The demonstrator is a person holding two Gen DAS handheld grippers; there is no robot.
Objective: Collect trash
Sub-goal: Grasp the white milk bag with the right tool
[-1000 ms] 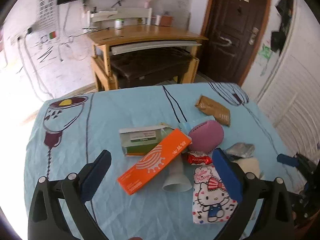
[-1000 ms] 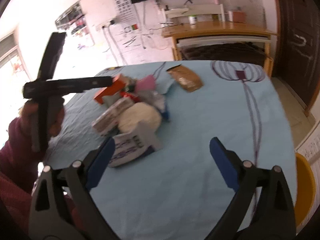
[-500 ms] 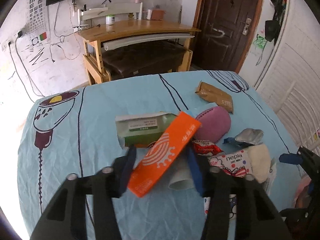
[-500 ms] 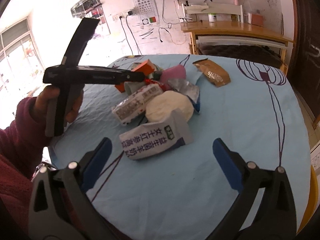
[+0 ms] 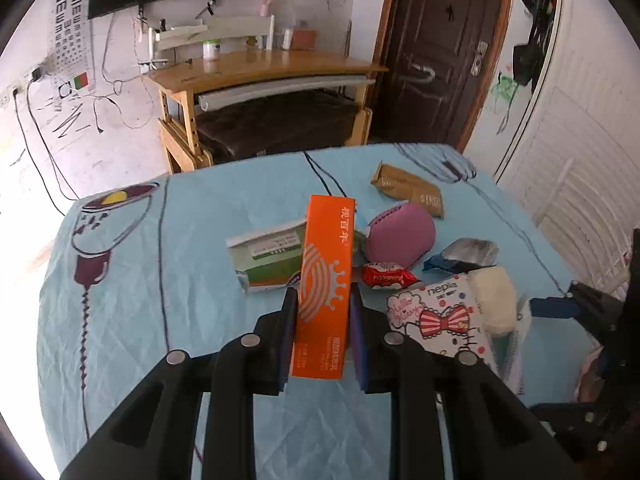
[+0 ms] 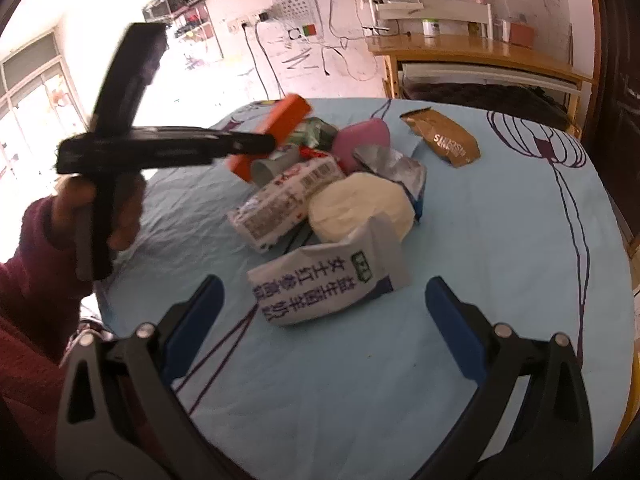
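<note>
Pinching orange box between just-closed left gripper fingers.

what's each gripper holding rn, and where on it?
Left gripper: jaws just closed on the orange box, long sides, near end. Right gripper: open, empty.

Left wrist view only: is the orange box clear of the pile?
Observer: Partly. From the right wrist, the long orange cardboard box tilts with its far end raised above the pile; the near end I cannot tell.
Operator: Anything hidden under it?
Observer: A grey paper cup lying on its side.
Operator: And my right gripper?
Observer: The right gripper has its fingers wide open, with a white pouch with blue characters just ahead of them.
</note>
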